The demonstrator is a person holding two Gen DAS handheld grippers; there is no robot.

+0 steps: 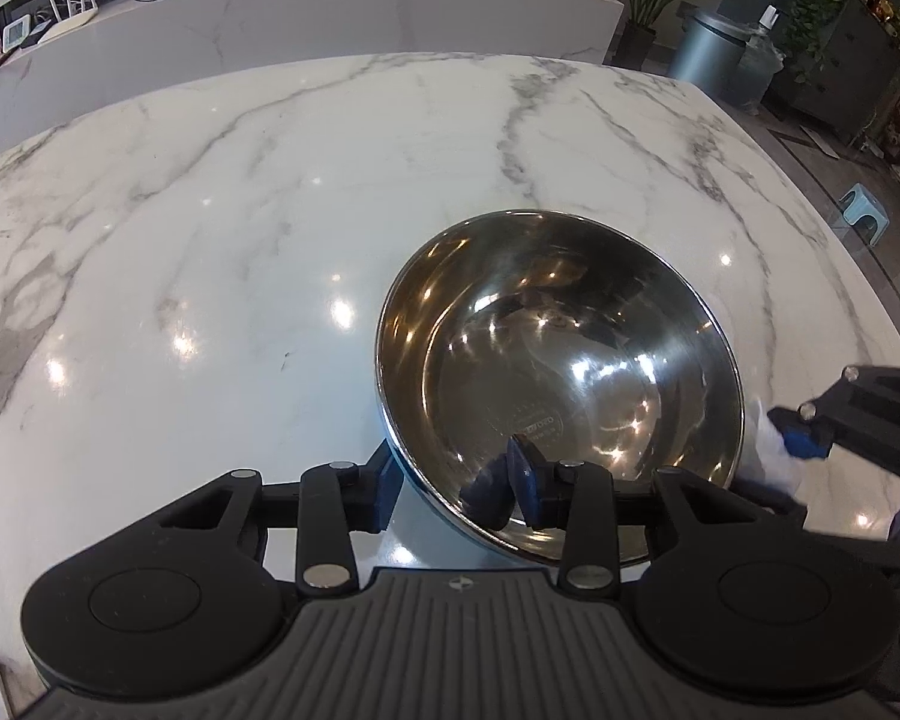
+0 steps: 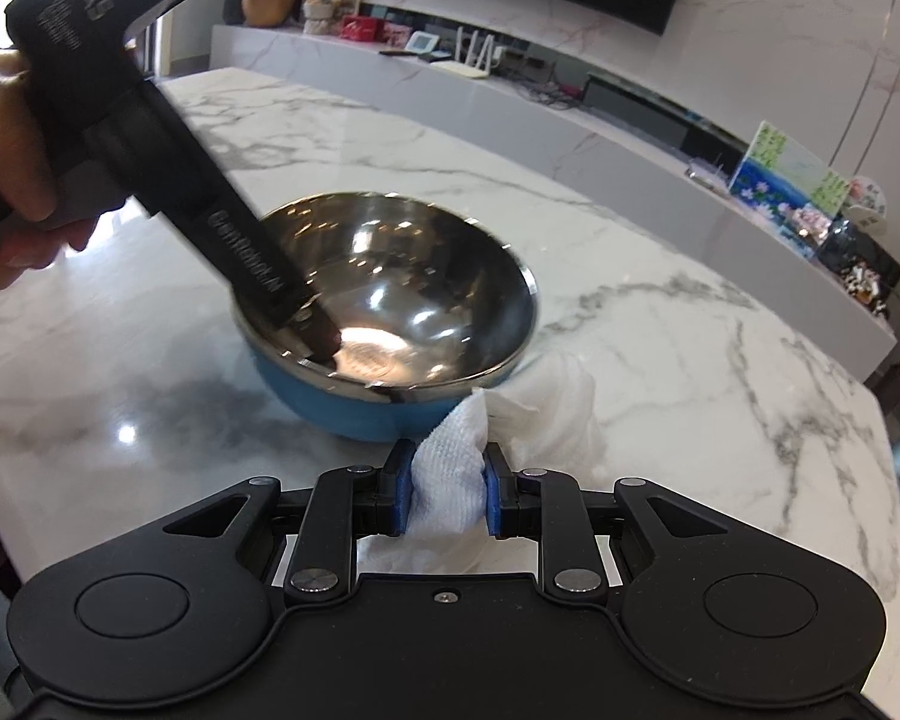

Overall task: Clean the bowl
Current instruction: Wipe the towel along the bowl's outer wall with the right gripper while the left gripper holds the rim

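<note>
A steel bowl (image 1: 561, 378) with a blue outside (image 2: 384, 324) stands tilted on the white marble table (image 1: 240, 240). My left gripper (image 1: 456, 489) straddles its near rim, one pad inside the bowl and one outside, with a gap between pad and rim on the outer side. In the right wrist view the left gripper (image 2: 315, 339) reaches down into the bowl's left side. My right gripper (image 2: 447, 492) is shut on a white paper towel (image 2: 450, 474), just right of the bowl, touching its outer wall. The towel and right gripper show at the left wrist view's right edge (image 1: 777, 450).
A long marble counter (image 1: 330, 18) runs behind the table, with routers, boxes and pictures on it. A grey bin (image 1: 708, 51), plants and a small blue stool (image 1: 867, 210) stand on the floor beyond the table's right edge.
</note>
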